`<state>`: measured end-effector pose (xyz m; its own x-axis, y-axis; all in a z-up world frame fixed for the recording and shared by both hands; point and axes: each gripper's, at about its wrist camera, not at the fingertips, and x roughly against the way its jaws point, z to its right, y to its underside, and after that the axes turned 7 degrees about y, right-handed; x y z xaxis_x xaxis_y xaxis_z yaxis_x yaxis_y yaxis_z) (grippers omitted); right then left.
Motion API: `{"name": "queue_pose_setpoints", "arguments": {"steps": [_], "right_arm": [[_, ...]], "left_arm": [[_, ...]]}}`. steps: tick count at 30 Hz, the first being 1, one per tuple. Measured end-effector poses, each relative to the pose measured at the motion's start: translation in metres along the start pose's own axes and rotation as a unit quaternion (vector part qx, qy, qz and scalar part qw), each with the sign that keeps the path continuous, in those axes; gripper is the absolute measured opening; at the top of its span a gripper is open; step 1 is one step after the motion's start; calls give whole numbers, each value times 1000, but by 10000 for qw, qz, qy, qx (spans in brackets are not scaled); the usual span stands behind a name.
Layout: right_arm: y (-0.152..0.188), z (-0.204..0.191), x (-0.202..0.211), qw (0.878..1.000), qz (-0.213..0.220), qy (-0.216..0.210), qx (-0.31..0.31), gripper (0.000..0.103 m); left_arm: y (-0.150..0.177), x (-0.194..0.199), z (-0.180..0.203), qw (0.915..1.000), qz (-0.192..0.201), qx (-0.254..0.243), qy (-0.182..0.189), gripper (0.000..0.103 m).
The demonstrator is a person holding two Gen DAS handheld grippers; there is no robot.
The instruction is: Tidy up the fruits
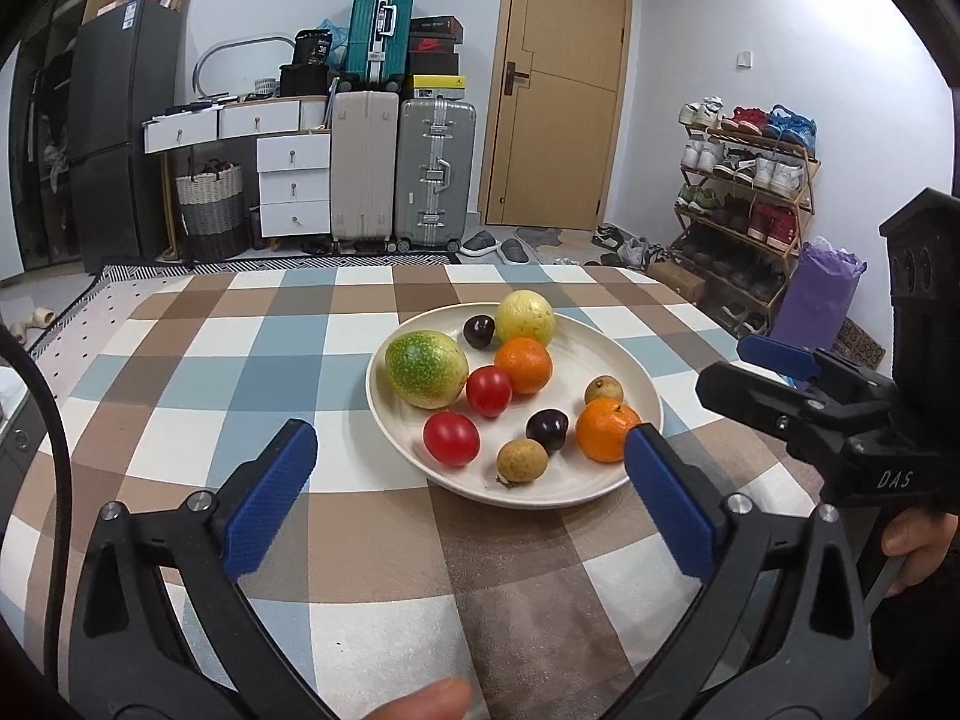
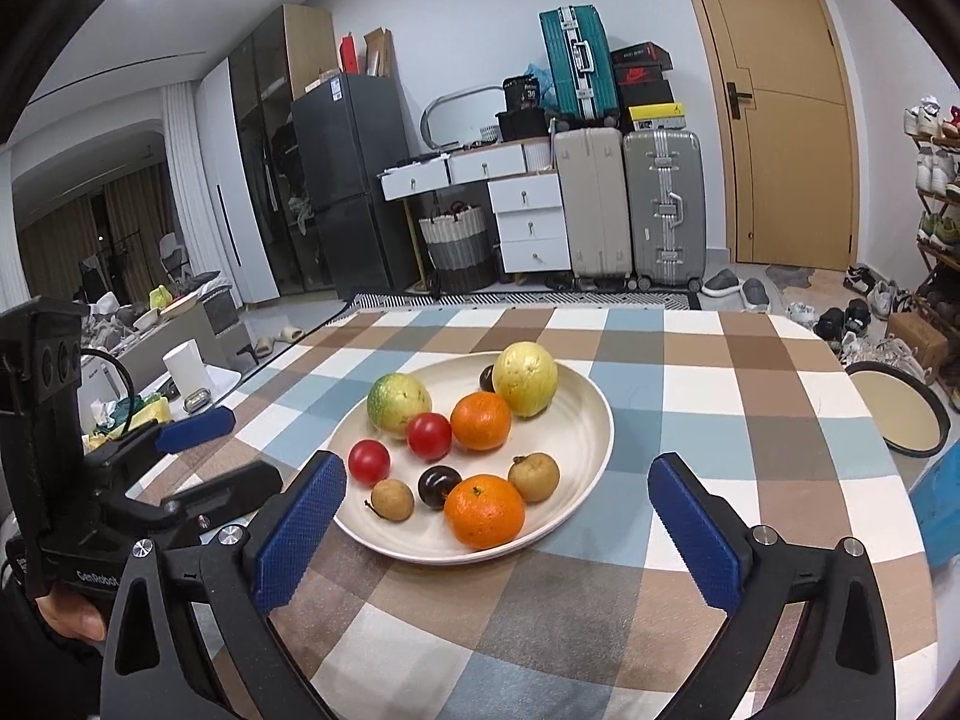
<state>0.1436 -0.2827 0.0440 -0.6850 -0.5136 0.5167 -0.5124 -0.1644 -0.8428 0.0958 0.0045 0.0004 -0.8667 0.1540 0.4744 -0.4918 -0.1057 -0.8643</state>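
A cream plate (image 1: pixel 636 384) (image 2: pixel 591 414) on the checked tablecloth holds several fruits: a green guava (image 1: pixel 425 368) (image 2: pixel 398 404), a yellow guava (image 1: pixel 525 317) (image 2: pixel 528 379), two oranges (image 1: pixel 607 429) (image 2: pixel 483 510), two red tomatoes (image 1: pixel 451 438) (image 2: pixel 368 461), two dark plums (image 1: pixel 546 429) (image 2: pixel 438 486) and two brown longans (image 1: pixel 521 459) (image 2: pixel 392 499). My left gripper (image 1: pixel 468 480) is open and empty, just in front of the plate. My right gripper (image 2: pixel 498 516) is open and empty, its fingers either side of the plate's near edge. It also shows in the left wrist view (image 1: pixel 774 372).
The checked table (image 1: pixel 300 360) extends left and toward me. A round dark-rimmed tray (image 2: pixel 900 414) sits at the table's right edge beside a blue object (image 2: pixel 939 504). Suitcases, drawers, a fridge, a door and a shoe rack stand behind.
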Motion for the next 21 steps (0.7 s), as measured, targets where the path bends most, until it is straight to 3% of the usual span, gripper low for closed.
{"name": "queue_pose_setpoints", "arguments": {"steps": [21], "right_arm": [[2,-8,2,9996,72,24,267,103]], "left_arm": [[1,-2,0,10000,-39,11,8,102]]}}
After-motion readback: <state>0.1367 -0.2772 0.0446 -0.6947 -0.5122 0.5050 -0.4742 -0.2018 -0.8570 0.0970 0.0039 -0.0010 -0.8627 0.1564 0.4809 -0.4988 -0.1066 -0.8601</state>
